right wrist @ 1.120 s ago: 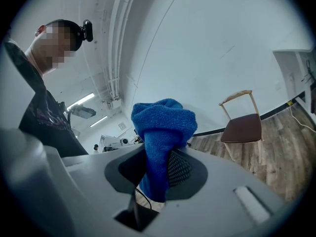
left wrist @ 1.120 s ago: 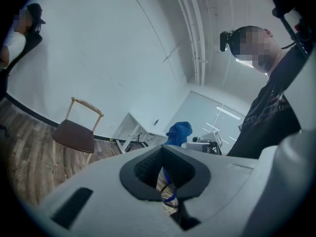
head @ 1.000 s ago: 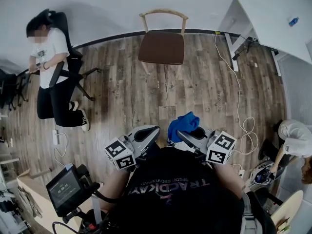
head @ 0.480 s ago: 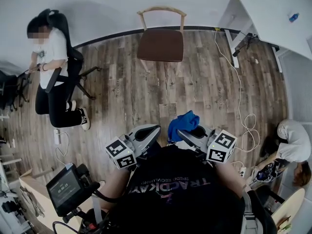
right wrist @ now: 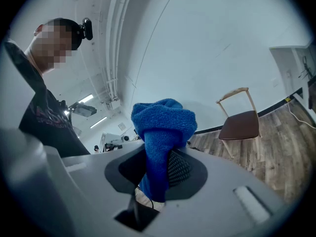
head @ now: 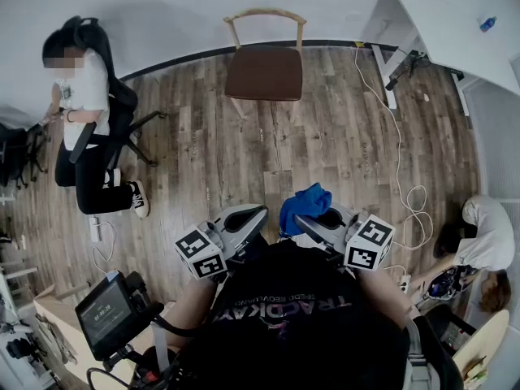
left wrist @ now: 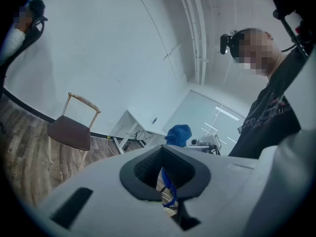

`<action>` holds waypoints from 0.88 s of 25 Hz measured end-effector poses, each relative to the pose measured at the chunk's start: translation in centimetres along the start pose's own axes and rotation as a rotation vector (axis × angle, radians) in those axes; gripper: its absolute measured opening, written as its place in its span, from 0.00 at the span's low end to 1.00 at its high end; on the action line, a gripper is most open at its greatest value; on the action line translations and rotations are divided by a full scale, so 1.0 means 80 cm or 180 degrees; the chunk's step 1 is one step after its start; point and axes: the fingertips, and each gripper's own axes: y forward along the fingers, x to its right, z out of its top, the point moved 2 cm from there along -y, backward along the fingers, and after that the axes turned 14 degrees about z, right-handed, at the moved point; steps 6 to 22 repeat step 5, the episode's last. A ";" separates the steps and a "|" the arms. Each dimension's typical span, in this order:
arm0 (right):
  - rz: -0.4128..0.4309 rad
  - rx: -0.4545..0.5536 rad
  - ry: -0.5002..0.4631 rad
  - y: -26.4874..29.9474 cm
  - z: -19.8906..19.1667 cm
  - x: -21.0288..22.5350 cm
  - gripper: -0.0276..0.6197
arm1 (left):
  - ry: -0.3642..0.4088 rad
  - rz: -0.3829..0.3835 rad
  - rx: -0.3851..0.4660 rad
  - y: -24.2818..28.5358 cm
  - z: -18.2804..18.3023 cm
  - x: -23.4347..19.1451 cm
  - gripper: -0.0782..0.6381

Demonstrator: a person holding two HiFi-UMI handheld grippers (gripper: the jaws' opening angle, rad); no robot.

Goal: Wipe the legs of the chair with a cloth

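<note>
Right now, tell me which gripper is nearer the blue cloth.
Right. The right gripper is clamped on the blue cloth; the left gripper hangs beside it, not touching.

Looks along the right hand-held gripper (right wrist: 159, 176), jaws closed on a blue cloth (right wrist: 163, 127) bunched into a rounded fold above them. Shows a chair (right wrist: 240, 125) with brown seat and pale wooden frame, upright on the plank floor (right wrist: 284, 137) at right, well apart, against a white wall (right wrist: 222, 43). Catches a person (right wrist: 42, 117) in a dark shirt at left.
</note>
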 end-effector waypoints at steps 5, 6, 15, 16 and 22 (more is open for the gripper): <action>-0.0006 -0.0001 -0.0008 -0.004 0.001 -0.001 0.18 | 0.0022 -0.0025 -0.0015 0.005 0.002 0.003 0.11; -0.0006 -0.0001 -0.0008 -0.004 0.001 -0.001 0.18 | 0.0022 -0.0025 -0.0015 0.005 0.002 0.003 0.11; -0.0006 -0.0001 -0.0008 -0.004 0.001 -0.001 0.18 | 0.0022 -0.0025 -0.0015 0.005 0.002 0.003 0.11; -0.0006 -0.0001 -0.0008 -0.004 0.001 -0.001 0.18 | 0.0022 -0.0025 -0.0015 0.005 0.002 0.003 0.11; -0.0006 -0.0001 -0.0008 -0.004 0.001 -0.001 0.18 | 0.0022 -0.0025 -0.0015 0.005 0.002 0.003 0.11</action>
